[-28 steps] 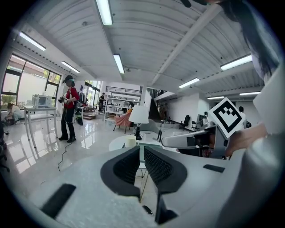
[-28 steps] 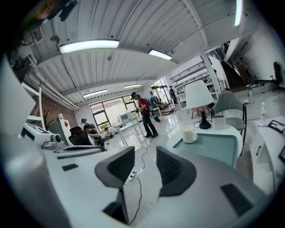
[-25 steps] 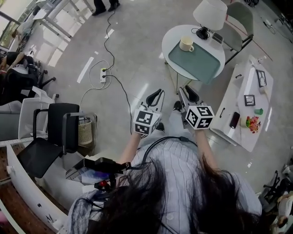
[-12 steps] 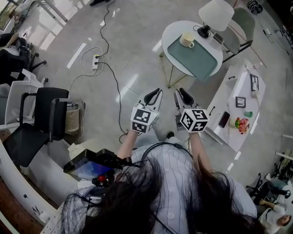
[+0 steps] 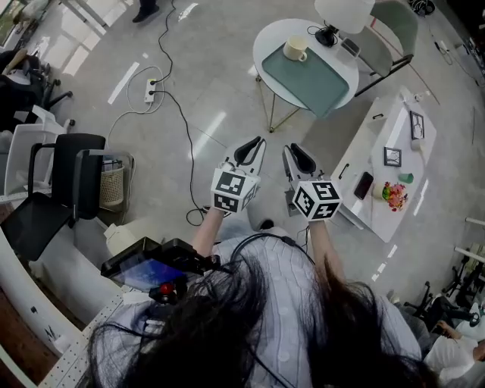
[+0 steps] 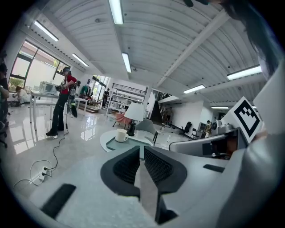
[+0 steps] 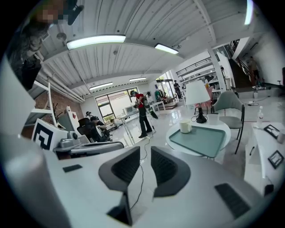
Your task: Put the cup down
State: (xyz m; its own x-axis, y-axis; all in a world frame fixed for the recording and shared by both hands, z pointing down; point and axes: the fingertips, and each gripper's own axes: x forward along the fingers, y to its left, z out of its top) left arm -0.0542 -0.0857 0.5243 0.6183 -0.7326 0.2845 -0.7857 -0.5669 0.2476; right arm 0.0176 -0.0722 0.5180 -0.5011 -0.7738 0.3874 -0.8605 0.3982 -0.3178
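The cream cup [image 5: 294, 48] stands on a green tray [image 5: 314, 76] on the round white table [image 5: 264, 47], far ahead of both grippers. It also shows in the left gripper view as the cup [image 6: 121, 135] and in the right gripper view as the cup [image 7: 185, 127]. My left gripper [image 5: 258, 141] is held out over the floor, its jaws shut with nothing in them [image 6: 142, 150]. Beside it, my right gripper [image 5: 289, 149] has just been closing. A narrow gap remains between its jaws [image 7: 145, 153], and nothing is between them.
A white lamp [image 5: 345, 14] and a green chair [image 5: 395, 29] stand by the round table. A low white table [image 5: 383, 121] with frames and a phone is at the right. A black chair [image 5: 64, 170], a bin [image 5: 111, 189] and a power strip with cable [image 5: 150, 89] are at the left.
Both grippers have drifted forward and up in the head view. The round table with the cup has shifted up and to the left. The right jaws stand closer together.
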